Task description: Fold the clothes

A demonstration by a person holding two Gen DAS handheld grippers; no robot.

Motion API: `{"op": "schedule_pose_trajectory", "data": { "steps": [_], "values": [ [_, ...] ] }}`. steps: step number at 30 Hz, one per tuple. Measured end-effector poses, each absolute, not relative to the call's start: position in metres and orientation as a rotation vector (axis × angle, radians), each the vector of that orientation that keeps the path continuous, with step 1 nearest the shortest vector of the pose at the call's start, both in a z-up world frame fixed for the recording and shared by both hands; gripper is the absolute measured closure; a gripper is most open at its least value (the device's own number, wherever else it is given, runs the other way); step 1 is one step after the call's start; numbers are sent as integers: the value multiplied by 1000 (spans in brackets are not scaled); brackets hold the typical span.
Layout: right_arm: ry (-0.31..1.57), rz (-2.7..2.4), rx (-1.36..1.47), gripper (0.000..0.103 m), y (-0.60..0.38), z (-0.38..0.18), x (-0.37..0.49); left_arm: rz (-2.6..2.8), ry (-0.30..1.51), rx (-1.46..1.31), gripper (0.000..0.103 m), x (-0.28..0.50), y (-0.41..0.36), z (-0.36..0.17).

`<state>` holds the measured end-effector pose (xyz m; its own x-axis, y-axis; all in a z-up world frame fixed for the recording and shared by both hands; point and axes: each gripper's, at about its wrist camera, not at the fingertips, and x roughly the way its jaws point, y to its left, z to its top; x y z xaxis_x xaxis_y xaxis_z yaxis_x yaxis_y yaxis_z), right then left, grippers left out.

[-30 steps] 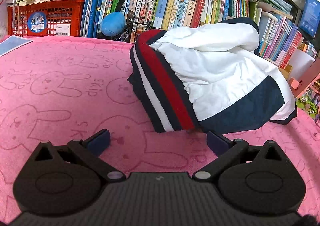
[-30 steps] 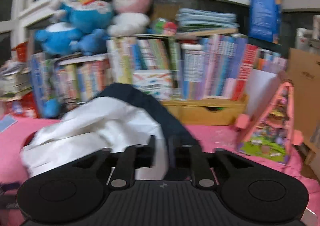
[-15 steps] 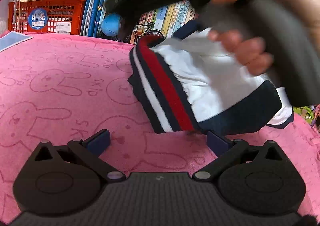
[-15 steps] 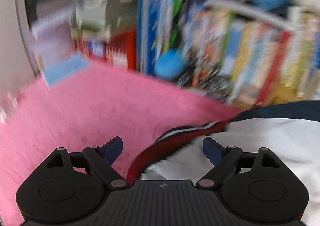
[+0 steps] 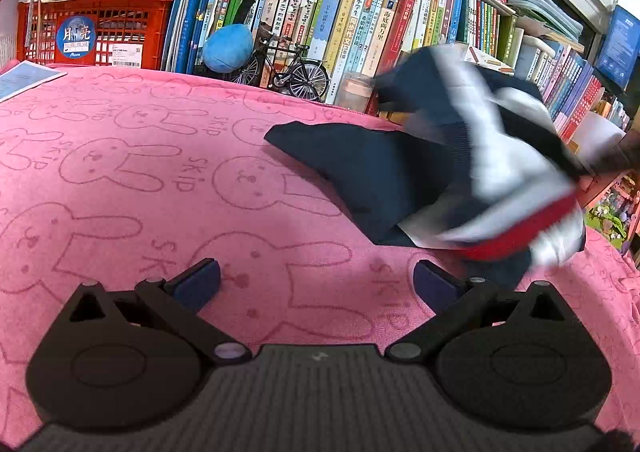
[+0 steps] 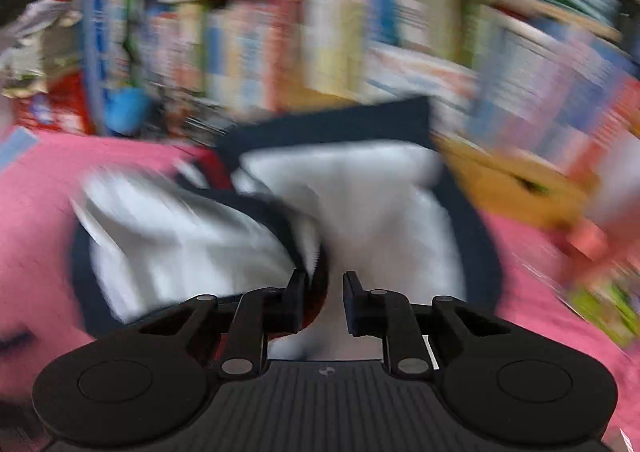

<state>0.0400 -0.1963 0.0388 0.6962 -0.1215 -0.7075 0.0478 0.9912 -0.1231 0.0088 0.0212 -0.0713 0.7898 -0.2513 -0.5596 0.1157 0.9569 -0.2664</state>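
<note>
A navy and white jacket [image 5: 400, 180] with a red stripe lies half opened on the pink rabbit-print blanket [image 5: 120, 172]. Its right part is lifted and blurred with motion. My left gripper [image 5: 316, 280] stands open low over the blanket, just short of the jacket's near edge, with nothing between its fingers. In the right wrist view, my right gripper [image 6: 325, 292] is closing to a narrow gap with a fold of the jacket [image 6: 380, 204] caught between its fingers. That view is heavily blurred.
A packed bookshelf [image 5: 360, 24] runs along the back, with plush toys on top. A red crate [image 5: 100, 32] under stacked papers stands at the back left. A model bicycle [image 5: 288, 68] and a blue ball [image 5: 228, 48] sit in front of the books.
The folded bundle has come undone and been dragged right, one navy panel left flat. The hand over it has left the left wrist view. The right jaws went from wide to narrow on cloth.
</note>
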Motion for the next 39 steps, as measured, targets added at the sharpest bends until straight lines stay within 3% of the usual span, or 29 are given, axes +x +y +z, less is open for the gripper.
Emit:
{"op": "schedule_pose_trajectory", "data": {
  "steps": [7,9,11,12,13,15,20,28,30,35,36,38,39],
  "values": [
    [917,-282,-250,81,-251,-5,-95,-201,632,-223,0,9,21,-71],
    [921,-324,-360,72,-244,-10,-122,-201,632,-223,0,9,21,-71],
    [851,-310,-417,49,-229,-1,-135,-201,633,-223,0,9,21,-71],
    [804,-297,-444,30,-220,5,-140,-201,633,-223,0,9,21,-71],
    [735,-275,-471,18,-210,14,-142,-201,633,-224,0,9,21,-71],
    [626,-250,-558,14,-192,25,-137,-202,633,-224,0,9,21,-70],
    [552,-309,-856,13,-176,-3,-96,-205,631,-235,0,9,22,-70],
    [538,-158,-966,7,-180,-35,-123,-198,613,-230,0,7,22,-67],
    [521,-12,-1001,0,-172,-46,-145,-264,560,-227,0,-1,22,-63],
    [436,-29,-1048,0,-163,-66,-148,-409,400,15,0,-41,-7,-43],
    [439,-25,-1000,1,-165,-66,-142,-445,393,59,0,-48,-16,-40],
    [469,10,-902,19,-171,-63,-131,-516,380,137,0,-62,-33,-34],
    [482,28,-864,34,-172,-63,-127,-553,379,155,0,-67,-40,-32]
  ]
}}
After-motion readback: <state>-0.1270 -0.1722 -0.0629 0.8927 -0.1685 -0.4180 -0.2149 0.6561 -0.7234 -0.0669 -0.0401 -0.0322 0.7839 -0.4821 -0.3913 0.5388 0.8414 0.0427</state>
